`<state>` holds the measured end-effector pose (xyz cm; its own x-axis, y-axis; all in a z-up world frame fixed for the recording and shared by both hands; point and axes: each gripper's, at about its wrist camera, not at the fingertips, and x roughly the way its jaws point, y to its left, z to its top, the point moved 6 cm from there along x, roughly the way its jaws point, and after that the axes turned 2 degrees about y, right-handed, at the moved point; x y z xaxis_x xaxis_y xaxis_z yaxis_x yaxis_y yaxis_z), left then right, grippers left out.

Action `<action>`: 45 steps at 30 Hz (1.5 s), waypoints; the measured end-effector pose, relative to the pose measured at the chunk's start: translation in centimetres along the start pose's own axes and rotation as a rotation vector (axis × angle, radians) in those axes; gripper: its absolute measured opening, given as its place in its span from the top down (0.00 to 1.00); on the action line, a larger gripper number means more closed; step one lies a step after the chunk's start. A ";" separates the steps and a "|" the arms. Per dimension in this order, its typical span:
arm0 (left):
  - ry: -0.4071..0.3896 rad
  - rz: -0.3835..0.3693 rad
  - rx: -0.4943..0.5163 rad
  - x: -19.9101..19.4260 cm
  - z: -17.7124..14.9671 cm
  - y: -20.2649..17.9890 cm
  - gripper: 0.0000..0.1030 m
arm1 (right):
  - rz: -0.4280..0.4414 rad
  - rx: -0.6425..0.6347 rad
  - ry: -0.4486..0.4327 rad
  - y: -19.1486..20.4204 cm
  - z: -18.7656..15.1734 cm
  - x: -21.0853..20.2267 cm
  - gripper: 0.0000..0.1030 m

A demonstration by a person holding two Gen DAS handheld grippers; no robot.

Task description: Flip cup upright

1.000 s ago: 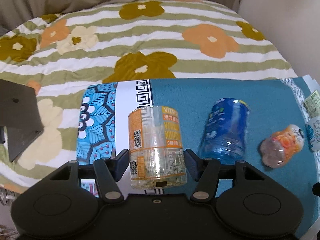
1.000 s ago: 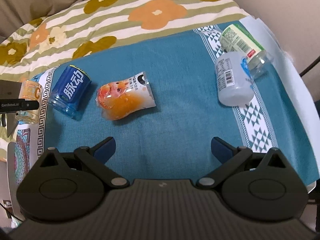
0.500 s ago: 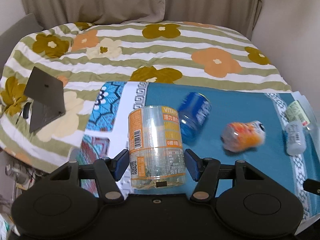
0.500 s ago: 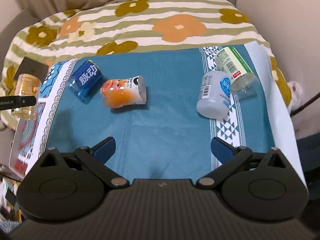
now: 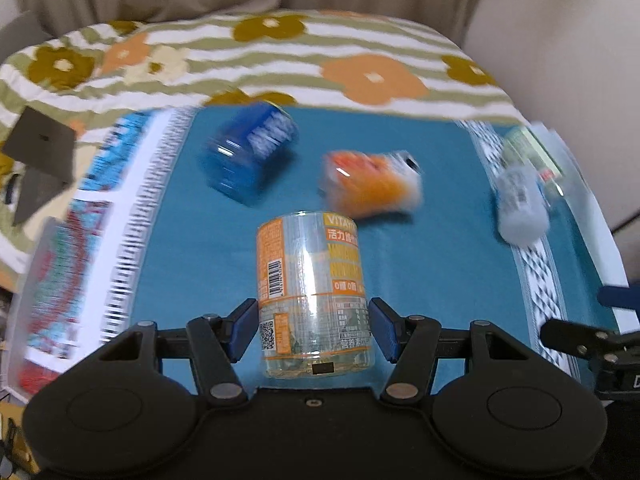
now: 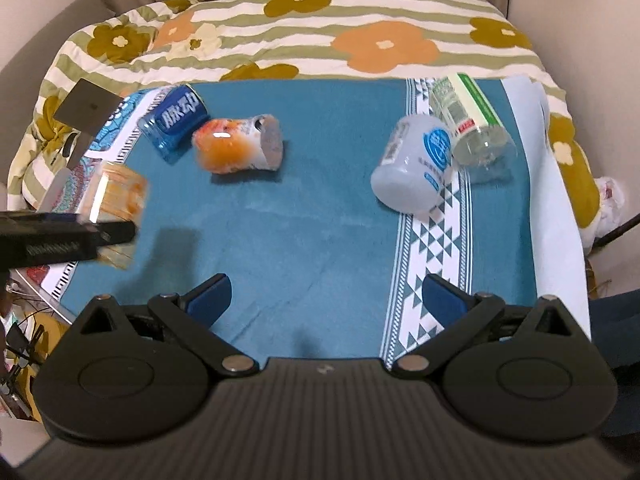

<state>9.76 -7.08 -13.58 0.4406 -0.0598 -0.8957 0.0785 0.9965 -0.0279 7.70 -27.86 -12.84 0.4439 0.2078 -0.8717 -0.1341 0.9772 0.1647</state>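
At lower centre of the left wrist view, the left gripper fingers clamp the orange-labelled clear cup; the right gripper fingers stand wide open.

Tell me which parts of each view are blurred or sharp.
Left wrist view: the held orange-labelled cup and left gripper are sharp, while the blue cup and patterned cloth smear. Right wrist view: mostly sharp, right gripper included; only the orange-labelled cup at the left edge blurs.
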 end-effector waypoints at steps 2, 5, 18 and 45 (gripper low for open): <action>0.016 -0.020 0.022 1.3 -0.3 -1.3 0.38 | -0.007 0.003 0.002 -0.5 -0.3 0.5 0.00; 0.027 -0.038 0.061 2.9 -0.6 -3.1 0.38 | -0.017 0.004 0.004 -1.0 -0.7 1.3 0.00; 0.045 -0.051 0.098 5.0 -0.9 -4.9 0.37 | -0.018 0.043 0.016 -2.1 -1.3 2.3 0.00; -0.021 0.036 0.098 -2.8 -0.7 -0.4 0.02 | 0.019 0.000 0.020 1.1 3.1 -1.2 0.00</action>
<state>7.81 -7.28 -11.37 0.4635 -0.0266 -0.8857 0.1487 0.9877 0.0481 9.80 -26.86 -10.19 0.4231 0.2253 -0.8776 -0.1420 0.9731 0.1813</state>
